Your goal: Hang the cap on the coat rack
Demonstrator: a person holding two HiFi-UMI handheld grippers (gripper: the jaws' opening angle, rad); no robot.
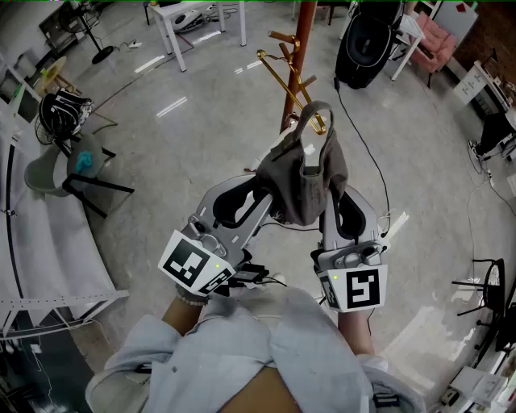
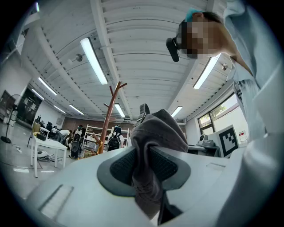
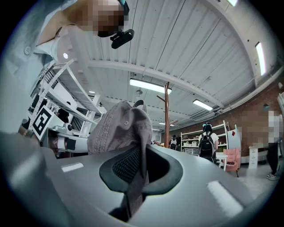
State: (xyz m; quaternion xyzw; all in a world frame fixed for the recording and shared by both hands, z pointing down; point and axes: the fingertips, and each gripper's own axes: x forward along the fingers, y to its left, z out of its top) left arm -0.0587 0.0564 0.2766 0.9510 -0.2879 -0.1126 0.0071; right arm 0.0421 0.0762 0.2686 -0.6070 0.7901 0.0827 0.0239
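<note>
A grey-brown cap [image 1: 302, 173] hangs between my two grippers, held up close to the coat rack [image 1: 305, 32], a brown pole with wooden pegs [image 1: 292, 87]. My left gripper [image 1: 268, 187] is shut on the cap's left side. My right gripper [image 1: 334, 198] is shut on its right side. The cap's strap loop sits by the tip of a low peg. In the left gripper view, cap fabric [image 2: 153, 133] is pinched between the pads of the left gripper [image 2: 143, 166], with the rack [image 2: 108, 117] behind. In the right gripper view, the cap [image 3: 122, 128] fills the right gripper [image 3: 141, 168], the rack [image 3: 167, 115] beyond.
A black bag [image 1: 367, 48] stands right of the rack's base, with a cable trailing over the floor. A white table [image 1: 193, 16] is at the back, a chair [image 1: 76, 165] at the left, a pink seat [image 1: 439, 40] at the back right, a black stool [image 1: 484, 286] at the right.
</note>
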